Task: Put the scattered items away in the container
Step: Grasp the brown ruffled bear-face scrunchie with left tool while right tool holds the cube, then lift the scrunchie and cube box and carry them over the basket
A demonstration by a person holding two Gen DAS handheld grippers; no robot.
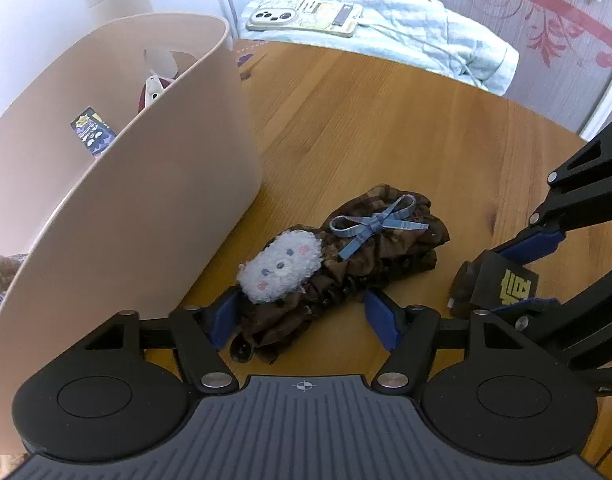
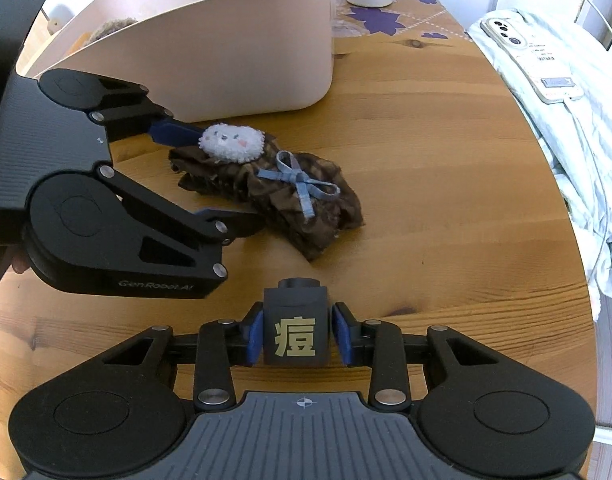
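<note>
Fabric of the brown ruffled scrunchie point(image 1: 346, 276) lies on the wooden table point(image 1: 386, 128), its near end between the two blue pads of the left gripper point(image 1: 301, 322). These fingers stand wide, one on each side of the cloth, and I cannot see either pad pressing on it; nothing is gripped. A white fluffy face patch point(image 1: 279, 266) sits just ahead of the left pad, and a light blue bow point(image 1: 376, 224) lies further forward, toward the right pad's side.

Left of the left finger, very near, rises the beige wall of the container point(image 1: 145, 184), with some small items already inside. Ahead of the fingers the table is bare up to its curved edge, where a pale cloth point(image 1: 406, 28) and a phone point(image 1: 306, 20) lie.

Further right, the right gripper point(image 2: 299, 334) has a small black block point(image 2: 295, 328) with a yellow character between its pads. A narrow gap shows on each side, so the block stands on the table and is not clamped. In front of it the scrunchie lies well apart.
</note>
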